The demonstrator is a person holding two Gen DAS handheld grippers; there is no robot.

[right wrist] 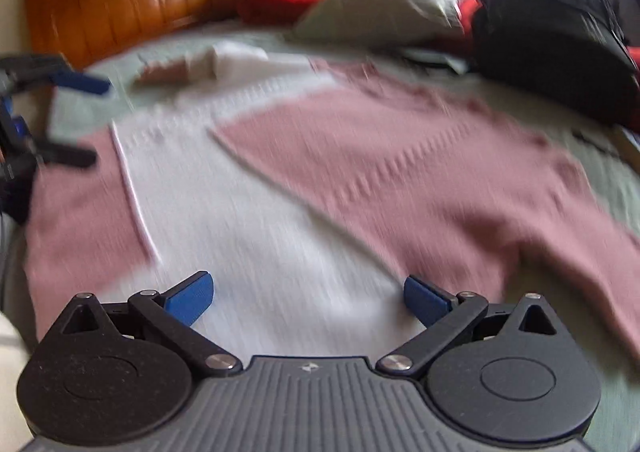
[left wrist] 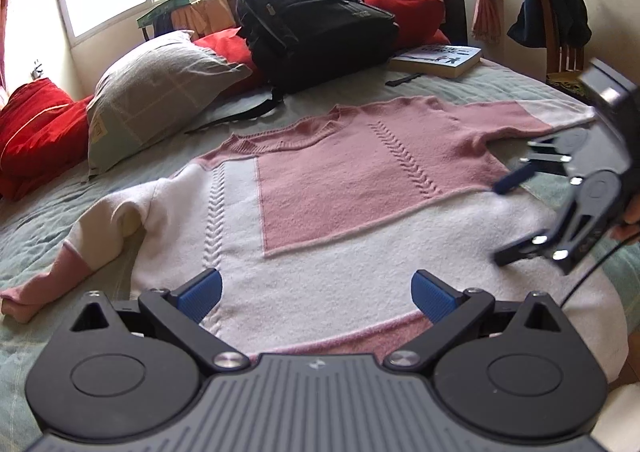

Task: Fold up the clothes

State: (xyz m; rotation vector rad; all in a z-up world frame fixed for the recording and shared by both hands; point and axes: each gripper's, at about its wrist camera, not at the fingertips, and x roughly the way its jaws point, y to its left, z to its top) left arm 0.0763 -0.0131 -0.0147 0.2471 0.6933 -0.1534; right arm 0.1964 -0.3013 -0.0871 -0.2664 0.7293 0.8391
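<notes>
Sweater [left wrist: 320,188] in pink and white, spread flat on bed [left wrist: 48,212], sleeves out. Left claw [left wrist: 316,294] spread wide above hem, empty. Right claw [right wrist: 308,300] likewise spread, empty, over body.

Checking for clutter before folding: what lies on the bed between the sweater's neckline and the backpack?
In the left wrist view, only the backpack's black strap trails across the bedspread there; otherwise that stretch up to the sweater is bare.
</notes>
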